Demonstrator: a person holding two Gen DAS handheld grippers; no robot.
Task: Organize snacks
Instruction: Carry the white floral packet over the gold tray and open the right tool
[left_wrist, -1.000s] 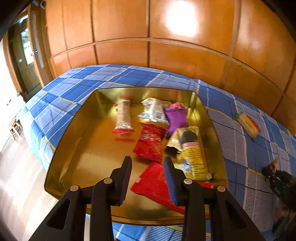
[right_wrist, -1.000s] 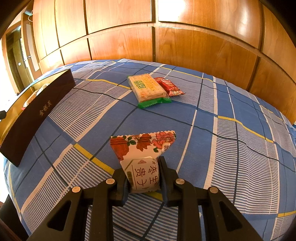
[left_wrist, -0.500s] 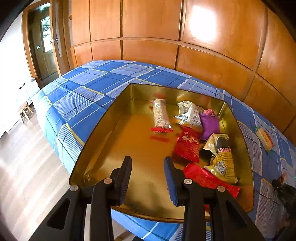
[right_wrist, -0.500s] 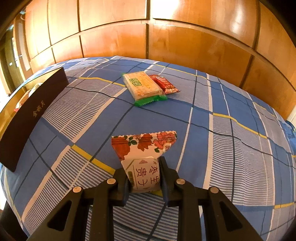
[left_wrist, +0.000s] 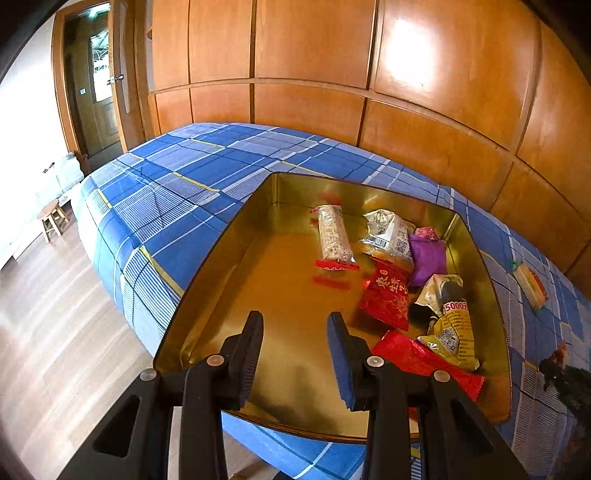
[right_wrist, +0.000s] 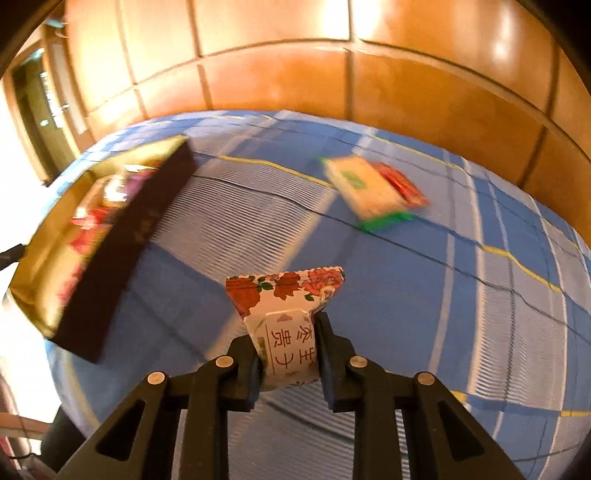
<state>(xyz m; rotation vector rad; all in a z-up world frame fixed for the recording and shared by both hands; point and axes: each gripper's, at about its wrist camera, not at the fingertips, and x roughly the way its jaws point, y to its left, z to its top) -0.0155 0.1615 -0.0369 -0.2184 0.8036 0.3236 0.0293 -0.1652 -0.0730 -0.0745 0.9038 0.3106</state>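
A gold tin box (left_wrist: 221, 254) sits on the blue plaid cloth and holds several snack packets, among them a long clear bar (left_wrist: 334, 238), a purple pack (left_wrist: 426, 254) and a red packet (left_wrist: 388, 299). My left gripper (left_wrist: 295, 354) is open and empty above the box's near edge. My right gripper (right_wrist: 288, 350) is shut on a white rose-printed snack packet (right_wrist: 288, 314), held above the cloth. The box shows at left in the right wrist view (right_wrist: 48, 258), blurred. A green-edged cracker pack (right_wrist: 364, 190) and a red packet (right_wrist: 400, 182) lie on the cloth beyond.
The box's dark outer wall (right_wrist: 125, 254) faces my right gripper. The cracker pack also shows right of the box in the left wrist view (left_wrist: 530, 284). Wood-panelled wall behind. Table edge, wooden floor and a small stool (left_wrist: 51, 218) at left.
My right gripper has lifted with the rose packet and swung left towards the box; its view is blurred. My left gripper has drawn back and left, still open.
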